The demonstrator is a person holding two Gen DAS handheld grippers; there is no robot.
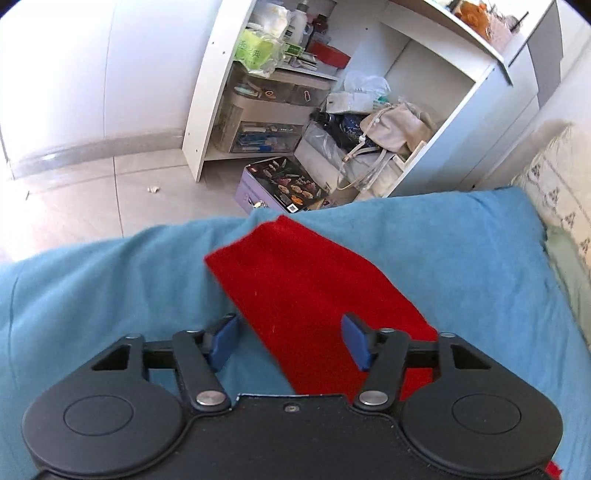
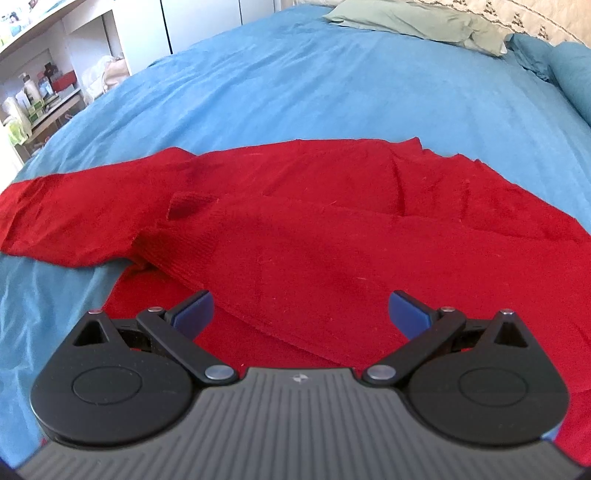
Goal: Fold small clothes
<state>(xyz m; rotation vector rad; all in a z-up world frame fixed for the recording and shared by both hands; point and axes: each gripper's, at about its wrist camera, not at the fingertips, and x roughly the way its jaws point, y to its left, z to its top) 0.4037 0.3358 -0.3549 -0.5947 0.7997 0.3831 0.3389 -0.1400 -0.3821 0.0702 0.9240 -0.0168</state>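
Right wrist view showed the red garment spread on the blue bed — soft, light knit, best pinched at the hem or the sleeve at 9 o'clock. Right tool and left tool were wide open, holding nothing. Only a pillow at 1 o'clock lay well apart.

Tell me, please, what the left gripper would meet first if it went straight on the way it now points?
Probably the red knitted garment: the open left gripper has it between its fingers, lying on the blue bedsheet. Height above the cloth is unclear.
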